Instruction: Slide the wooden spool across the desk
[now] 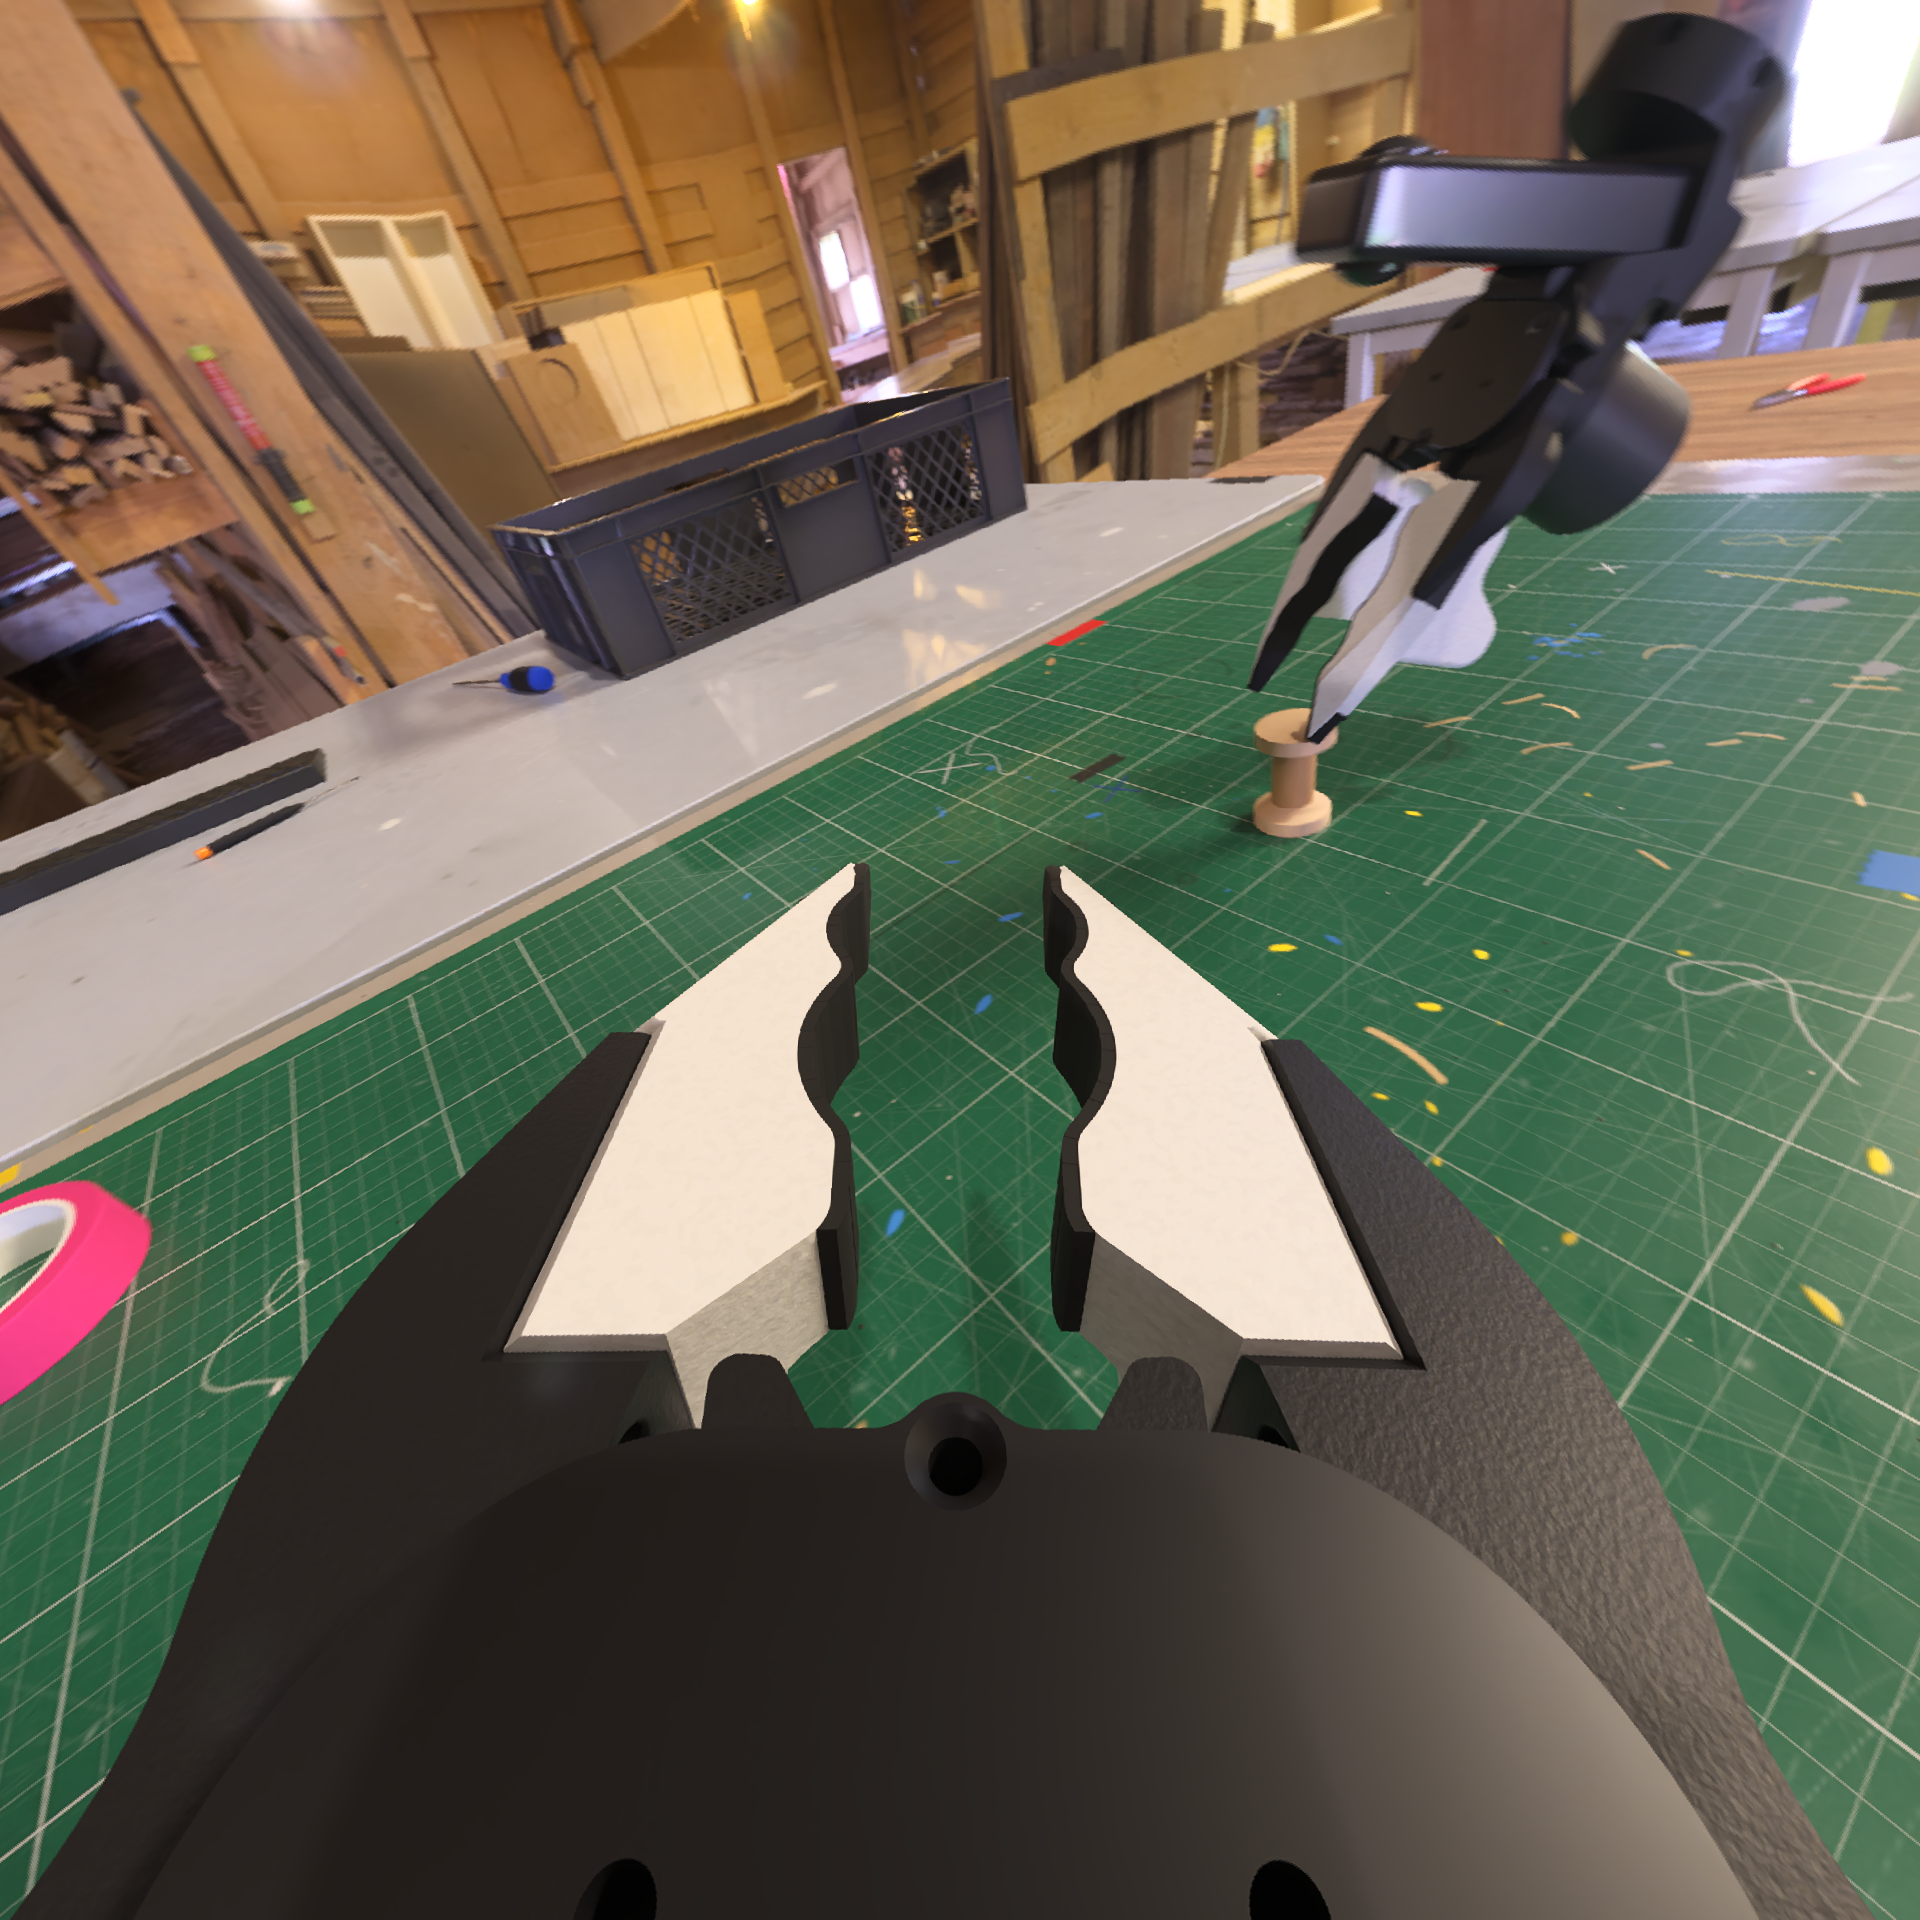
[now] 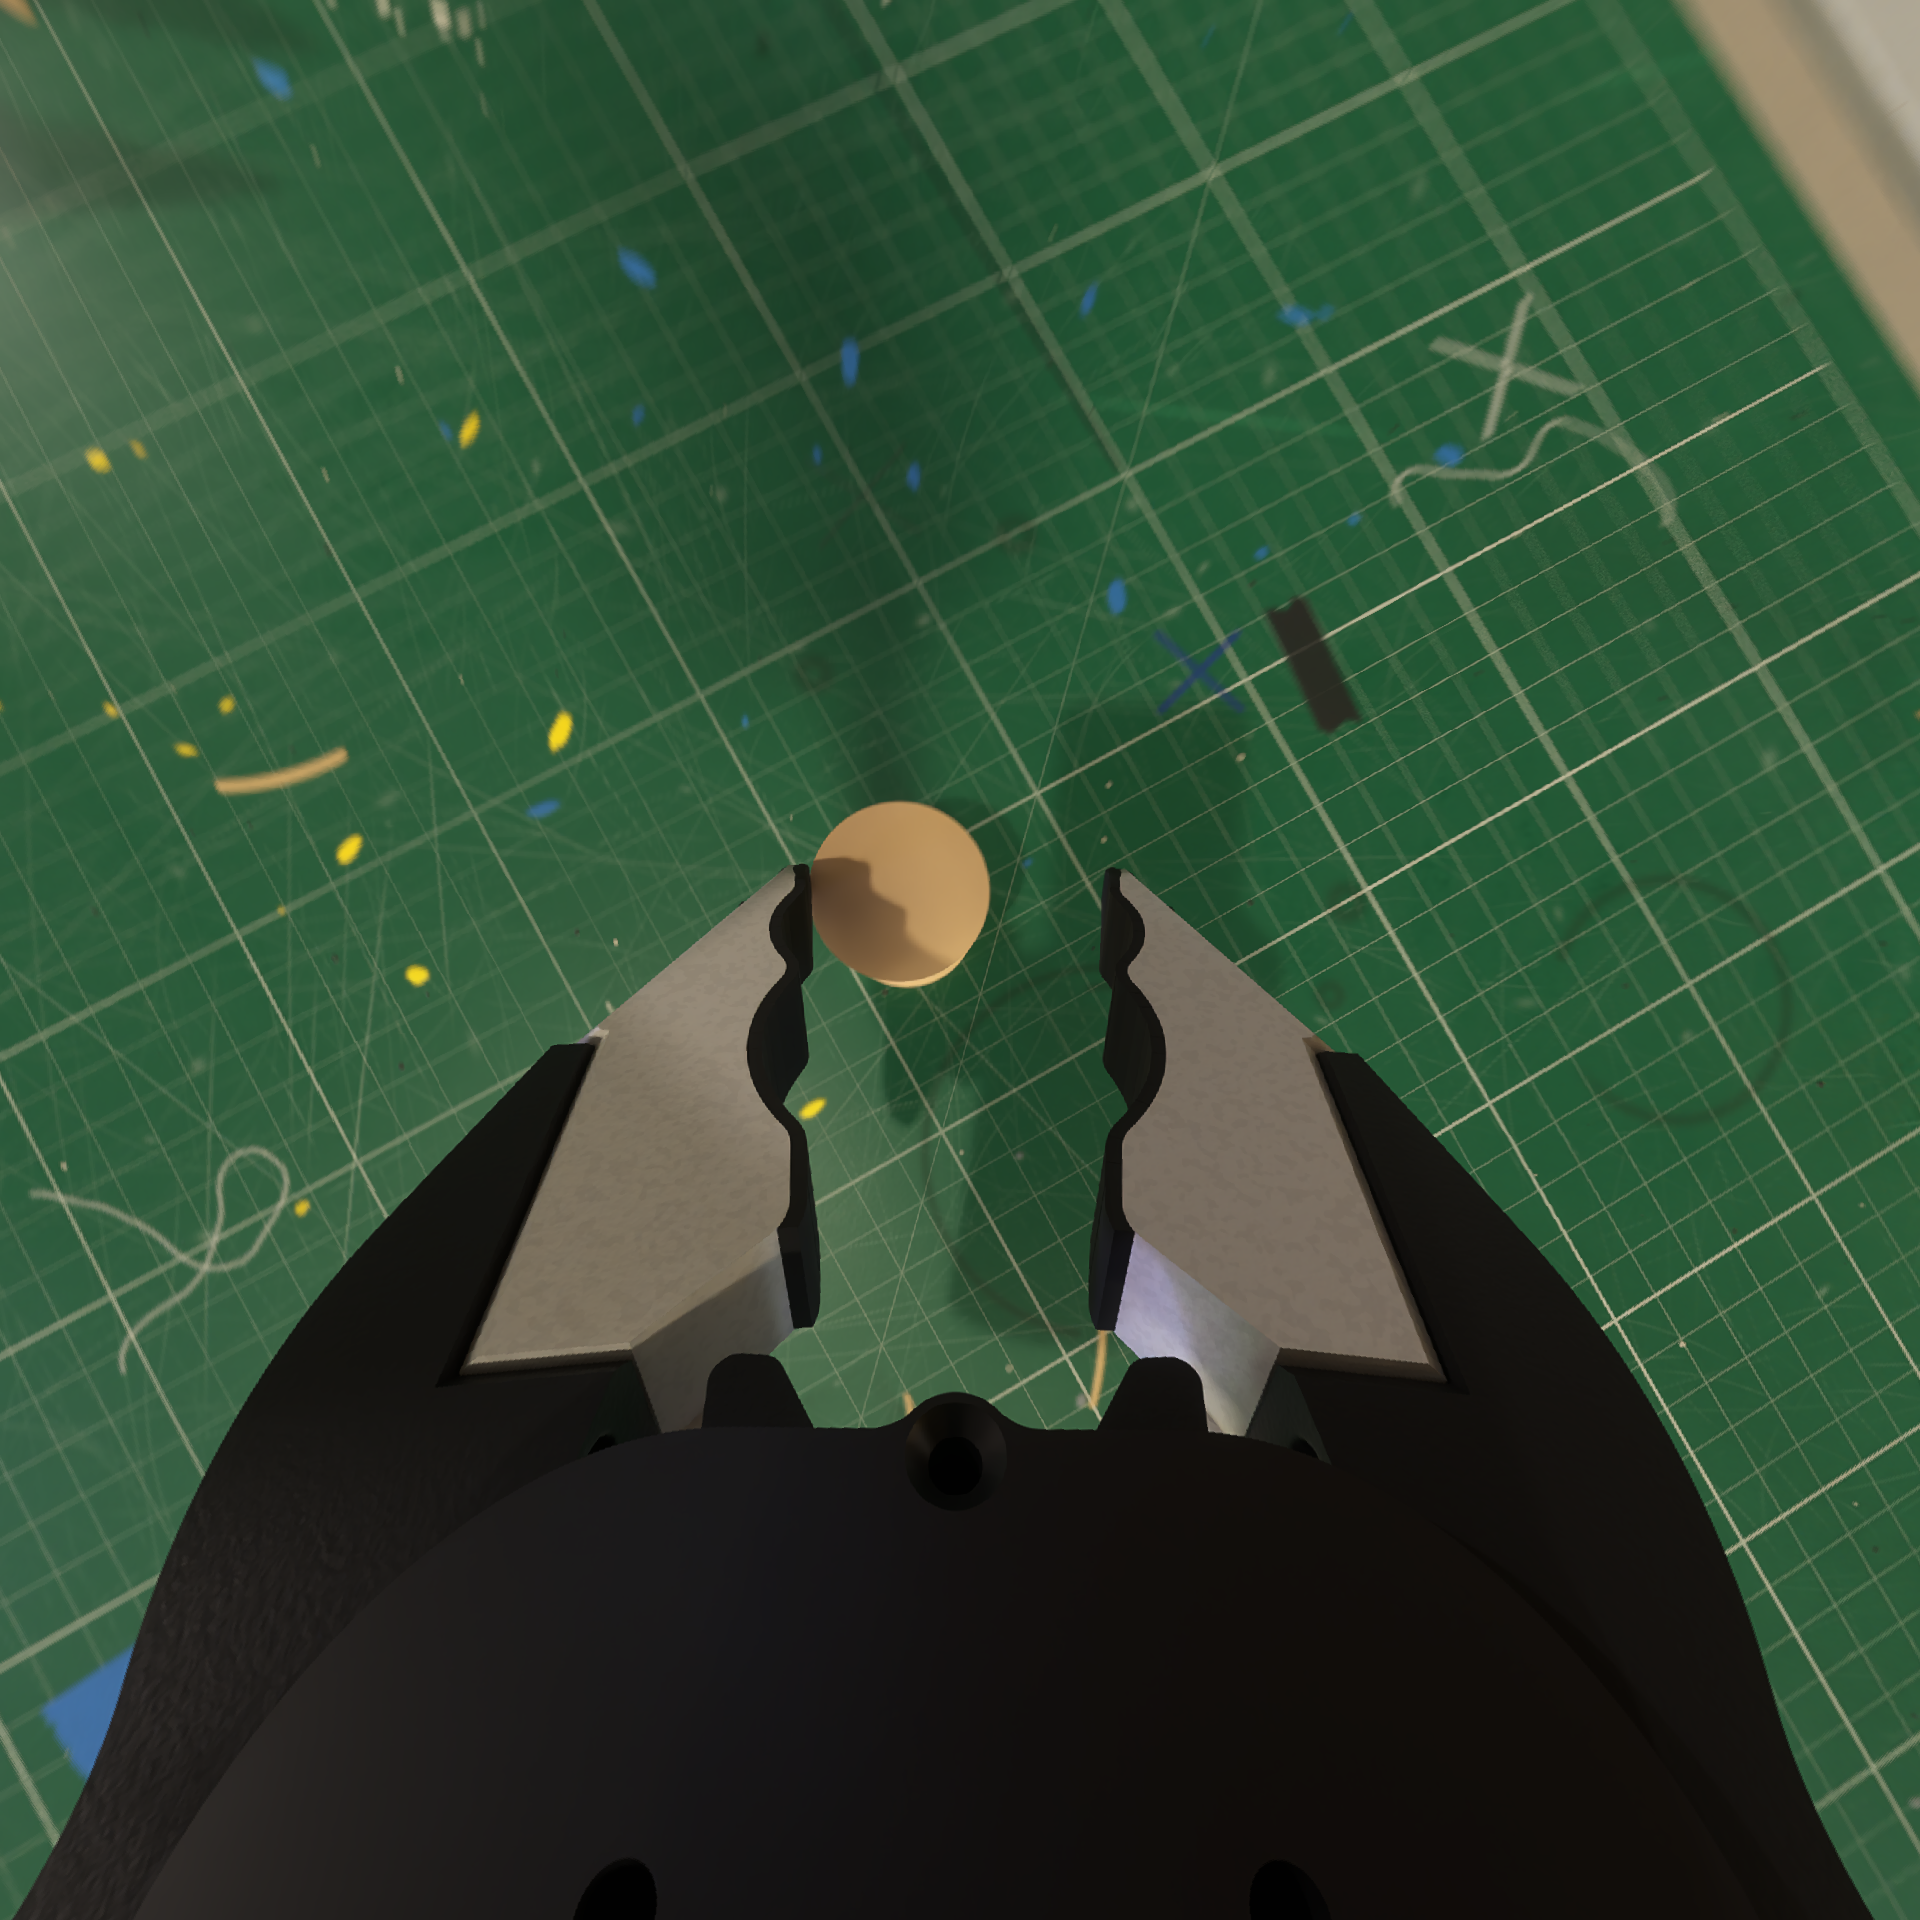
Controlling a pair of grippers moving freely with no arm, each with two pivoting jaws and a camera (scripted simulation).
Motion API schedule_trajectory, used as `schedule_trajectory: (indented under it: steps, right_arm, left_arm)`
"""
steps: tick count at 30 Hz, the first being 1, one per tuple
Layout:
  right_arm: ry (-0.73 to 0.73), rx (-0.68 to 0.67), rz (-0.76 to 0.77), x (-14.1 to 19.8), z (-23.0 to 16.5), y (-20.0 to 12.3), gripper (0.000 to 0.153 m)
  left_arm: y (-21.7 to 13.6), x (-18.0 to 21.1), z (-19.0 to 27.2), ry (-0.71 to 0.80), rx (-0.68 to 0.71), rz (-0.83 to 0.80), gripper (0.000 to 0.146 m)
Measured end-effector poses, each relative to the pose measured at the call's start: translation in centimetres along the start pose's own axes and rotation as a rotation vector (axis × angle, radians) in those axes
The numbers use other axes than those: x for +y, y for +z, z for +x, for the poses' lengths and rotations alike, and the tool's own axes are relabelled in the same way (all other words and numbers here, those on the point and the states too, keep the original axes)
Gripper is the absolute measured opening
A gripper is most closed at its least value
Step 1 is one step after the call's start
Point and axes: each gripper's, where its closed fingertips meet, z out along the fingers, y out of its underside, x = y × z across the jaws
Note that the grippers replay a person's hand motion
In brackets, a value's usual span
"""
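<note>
A small wooden spool point(image 1: 1291, 774) stands upright on the green cutting mat point(image 1: 1351, 1091). My right gripper point(image 1: 1290, 709) points steeply down over it, open, with one fingertip touching the spool's top rim. In the right wrist view I look down on the spool's round top point(image 2: 900, 894); it sits at the tip of my left-hand finger point(image 2: 694, 1091), inside the open right gripper point(image 2: 952, 883). My left gripper point(image 1: 951, 883) is open and empty, low over the mat, well short of the spool.
A pink tape roll point(image 1: 52, 1278) lies at the mat's left edge. A dark crate point(image 1: 758, 525), a blue-handled screwdriver point(image 1: 525, 681) and a black bar point(image 1: 156, 826) lie on the grey desk strip point(image 1: 416, 831). Red scissors point(image 1: 1808, 390) lie far right.
</note>
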Motion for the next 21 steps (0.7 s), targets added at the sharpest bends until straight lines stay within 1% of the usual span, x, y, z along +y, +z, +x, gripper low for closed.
schedule_trajectory:
  steps: [1,2,4,7,12,17,21]
  right_arm:
    - [-0.015,-0.010,-0.045,0.4,-0.2,0.4,0.056]
    - [-0.023,-0.027,-0.058,0.7,-0.4,0.9,0.054]
    - [-0.018,-0.068,-0.050,0.9,-1.0,1.2,0.046]
    - [-0.084,-0.112,-0.053,1.2,-1.8,0.9,0.037]
    - [-0.227,-0.191,-0.070,1.9,-4.2,0.2,0.037]
    - [-0.276,-0.237,-0.060,1.7,-7.2,0.1,0.037]
    - [-0.313,-0.265,-0.051,1.2,-9.6,0.4,0.037]
  left_arm:
    - [0.2,0.1,0.5,0.007,0.014,-0.003,0.033]
    - [0.4,0.2,1.0,0.017,0.028,-0.008,0.033]
    - [0.7,0.5,1.9,0.042,0.048,-0.021,0.033]
    - [1.0,0.9,2.7,0.057,0.073,-0.034,0.033]
    - [1.1,1.1,3.0,0.044,0.090,-0.042,0.033]
    - [1.2,1.4,3.5,0.008,0.119,-0.057,0.033]
    - [1.6,2.1,4.7,-0.005,0.167,-0.084,0.033]
